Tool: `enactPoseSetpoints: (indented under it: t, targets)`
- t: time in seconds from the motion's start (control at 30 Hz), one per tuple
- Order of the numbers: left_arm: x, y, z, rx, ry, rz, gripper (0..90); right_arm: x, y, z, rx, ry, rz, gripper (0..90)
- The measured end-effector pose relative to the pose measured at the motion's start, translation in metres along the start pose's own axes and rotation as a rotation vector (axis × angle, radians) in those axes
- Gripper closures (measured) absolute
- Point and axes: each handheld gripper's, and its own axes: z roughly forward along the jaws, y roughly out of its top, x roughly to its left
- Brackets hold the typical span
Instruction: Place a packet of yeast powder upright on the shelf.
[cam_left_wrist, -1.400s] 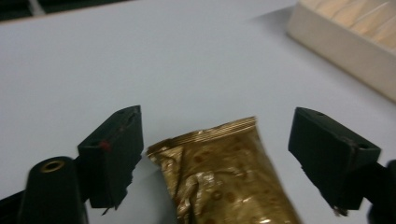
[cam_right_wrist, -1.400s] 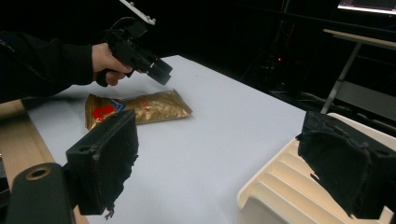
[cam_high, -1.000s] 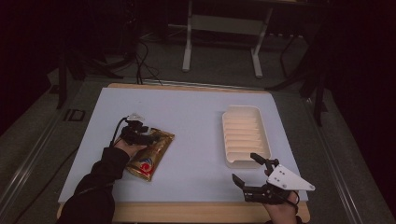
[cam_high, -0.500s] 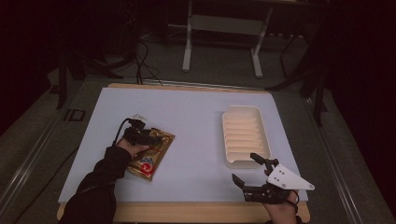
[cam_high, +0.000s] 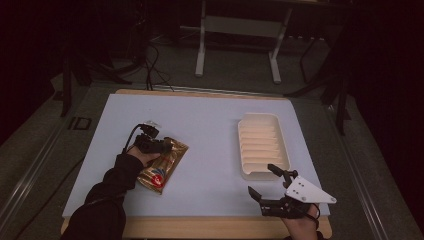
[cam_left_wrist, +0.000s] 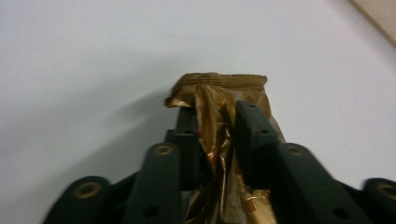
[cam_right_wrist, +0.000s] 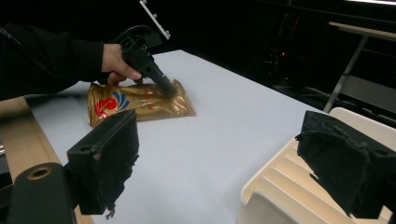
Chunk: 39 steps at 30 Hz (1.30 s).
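gold pouch (cam_right_wrist: 140, 105), cream tray (cam_right_wrist: 299, 186), jaws apart

On the tabletop (cam_high: 210, 125) a packet (cam_high: 162, 165) lies toward the left side, roughly midway between the far and near edges, set at a slant. The left claw (cam_high: 167, 146) sits on the packet's far end, its jaws pinching a fold of the wrapper between them. A ridged tray (cam_high: 262, 145) rests on the right half of the tabletop, well apart from the packet, its long side running from far to near. The right claw (cam_high: 263, 181) is at the near right edge, just in front of the tray's near end, jaws spread wide and pointing left.
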Motion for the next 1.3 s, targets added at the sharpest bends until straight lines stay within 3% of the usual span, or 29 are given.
enactPoseSetpoints:
  t: [0.17,0.33,0.63,0.8,0.97,1.1,1.3]
  targets:
    - [-0.008,0.002,-0.005,-0.02,0.01,0.042,85.0,0.0,0.0,0.0,0.0,0.001,0.002,12.4]
    - [-0.018,0.005,-0.013,-0.05,0.01,0.077,87.3,-0.001,0.0,0.0,0.0,0.001,0.005,12.4]
    - [-0.032,0.005,-0.031,-0.144,0.007,0.095,88.1,-0.001,0.0,-0.001,-0.005,0.001,0.007,12.5]
    - [-0.034,0.004,-0.039,-0.178,-0.023,0.119,88.5,-0.001,0.001,-0.001,-0.003,0.002,0.009,12.5]
    - [-0.04,0.0,-0.05,-0.249,-0.031,0.117,88.9,-0.001,0.002,0.001,0.003,0.01,0.017,14.2]
    - [-0.046,-0.001,-0.056,-0.291,-0.031,0.146,89.3,0.0,0.003,0.002,0.002,0.016,0.012,14.2]
    - [-0.054,-0.002,-0.069,-0.376,-0.063,0.172,89.9,0.0,0.002,0.001,0.007,0.018,0.017,14.3]
